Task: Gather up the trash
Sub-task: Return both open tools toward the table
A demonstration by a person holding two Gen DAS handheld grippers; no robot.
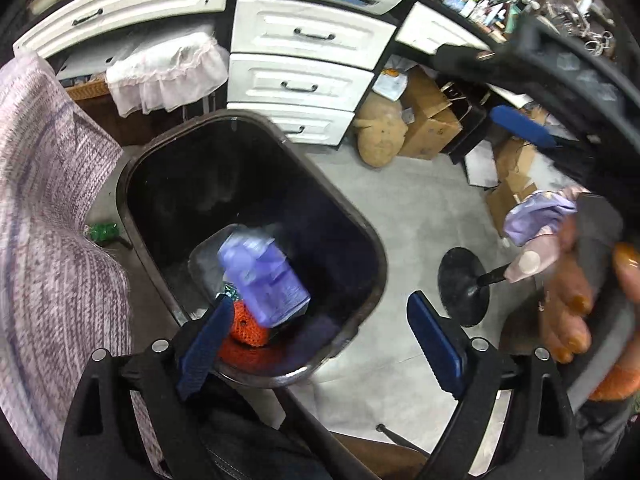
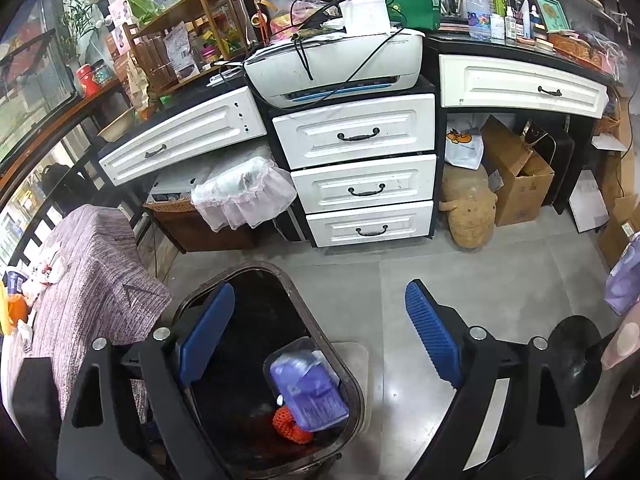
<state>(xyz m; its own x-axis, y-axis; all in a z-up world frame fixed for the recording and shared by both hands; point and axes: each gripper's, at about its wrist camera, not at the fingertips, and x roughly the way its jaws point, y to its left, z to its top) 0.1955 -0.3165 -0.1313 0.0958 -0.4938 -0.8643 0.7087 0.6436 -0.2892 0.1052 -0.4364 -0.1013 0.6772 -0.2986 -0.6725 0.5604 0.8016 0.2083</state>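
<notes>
Left claw (image 1: 316, 328) w/ blue ribbed pads is spread wide, nothing held, poised right over the dark rectangular plastic trash bin (image 1: 352, 216); no pad touches anything. Purple plastic bottle (image 1: 264, 276) sits loose inside the bin, tilted, blurred, on a clear plastic tray (image 1: 204, 252), w/ an orange mesh net (image 1: 246, 326) at the near end below it. Right claw (image 2: 320, 328) also wide apart & empty, bin (image 2: 296, 288) under its left pad, bottle (image 2: 308, 392) and net (image 2: 288, 424) visible in the bin's near right corner. Bin stands on grey tiled floor (image 2: 460, 264); white drawer unit (image 2: 360, 168) at far side, purple knit-covered table (image 2: 92, 264) at left, tan plush toy (image 2: 468, 208) far right by cardboard boxes.
</notes>
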